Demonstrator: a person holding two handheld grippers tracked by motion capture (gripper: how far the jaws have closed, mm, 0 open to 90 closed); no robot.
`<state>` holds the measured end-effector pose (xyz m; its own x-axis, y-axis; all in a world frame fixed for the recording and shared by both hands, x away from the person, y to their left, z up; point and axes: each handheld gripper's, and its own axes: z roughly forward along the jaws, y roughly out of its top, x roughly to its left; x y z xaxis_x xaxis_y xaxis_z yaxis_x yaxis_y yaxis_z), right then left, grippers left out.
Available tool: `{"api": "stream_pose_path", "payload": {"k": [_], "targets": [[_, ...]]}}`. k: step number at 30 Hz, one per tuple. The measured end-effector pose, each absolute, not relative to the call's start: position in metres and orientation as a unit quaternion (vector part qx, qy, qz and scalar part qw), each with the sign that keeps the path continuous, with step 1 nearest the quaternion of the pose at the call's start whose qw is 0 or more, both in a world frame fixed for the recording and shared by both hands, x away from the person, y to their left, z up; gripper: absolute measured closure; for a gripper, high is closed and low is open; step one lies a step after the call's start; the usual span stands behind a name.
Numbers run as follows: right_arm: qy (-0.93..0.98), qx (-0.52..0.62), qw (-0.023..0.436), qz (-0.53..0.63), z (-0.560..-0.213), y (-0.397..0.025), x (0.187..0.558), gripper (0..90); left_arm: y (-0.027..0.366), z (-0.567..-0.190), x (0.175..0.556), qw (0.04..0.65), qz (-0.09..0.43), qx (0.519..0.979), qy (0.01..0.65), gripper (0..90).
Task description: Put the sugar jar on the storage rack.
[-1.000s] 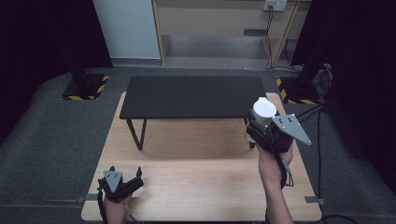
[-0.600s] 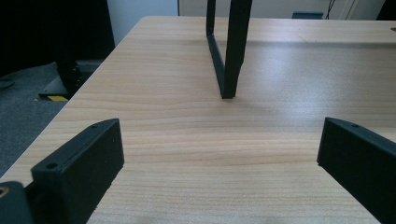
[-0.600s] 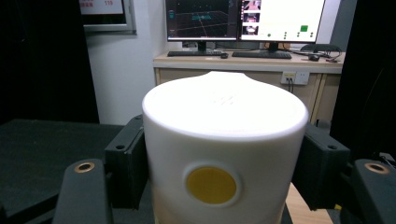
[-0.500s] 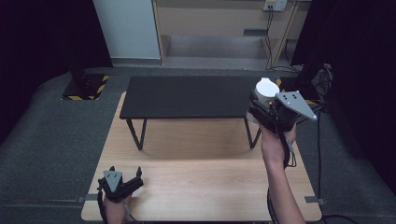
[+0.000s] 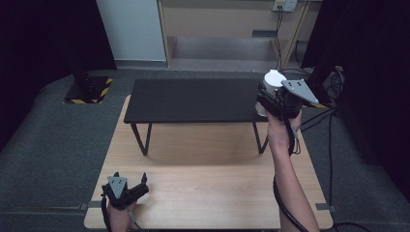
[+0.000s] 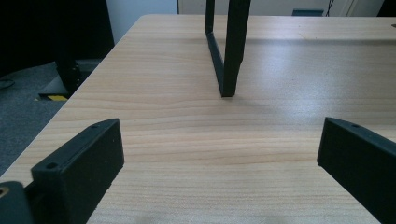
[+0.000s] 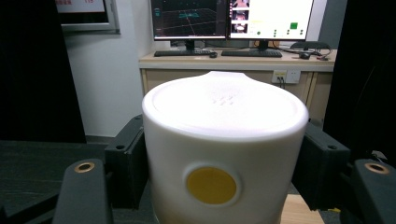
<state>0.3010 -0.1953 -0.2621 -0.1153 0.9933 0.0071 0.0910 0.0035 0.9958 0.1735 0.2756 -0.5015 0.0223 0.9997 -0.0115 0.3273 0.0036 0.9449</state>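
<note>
White round container [image 7: 224,154] with a flat lid and a yellow dot on its front, clamped upright between the two black jaws of the right gripper [image 7: 224,177], one jaw pressed to each side. Seen from the high view at about 2 o'clock, held over the right end of the low black bench [image 5: 193,99], beside its far right corner. Whether its base touches the bench top: cannot tell. Grey three-cornered plate on top of the right gripper [image 5: 278,101], forearm reaching up from 5 o'clock.

Bench standing on the far half of a light wooden table [image 5: 208,193].

Left gripper [image 5: 126,189] at 7 o'clock near the table's front edge, jaws spread wide apart with nothing between, bare wood ahead and a black bench leg [image 6: 226,51] at 12 o'clock.

Beyond, at 12 o'clock, a desk with two lit monitors [image 7: 231,18].
</note>
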Motion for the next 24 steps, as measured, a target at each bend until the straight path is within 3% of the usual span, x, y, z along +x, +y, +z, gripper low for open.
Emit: {"api": "stream_pose_path", "payload": {"k": [24], "targets": [[0.554, 0.503, 0.451, 0.486, -0.271, -0.186, 0.340, 30.8, 0.276, -0.502, 0.173, 0.420, 0.403, 0.583, 0.567, 0.0]]}}
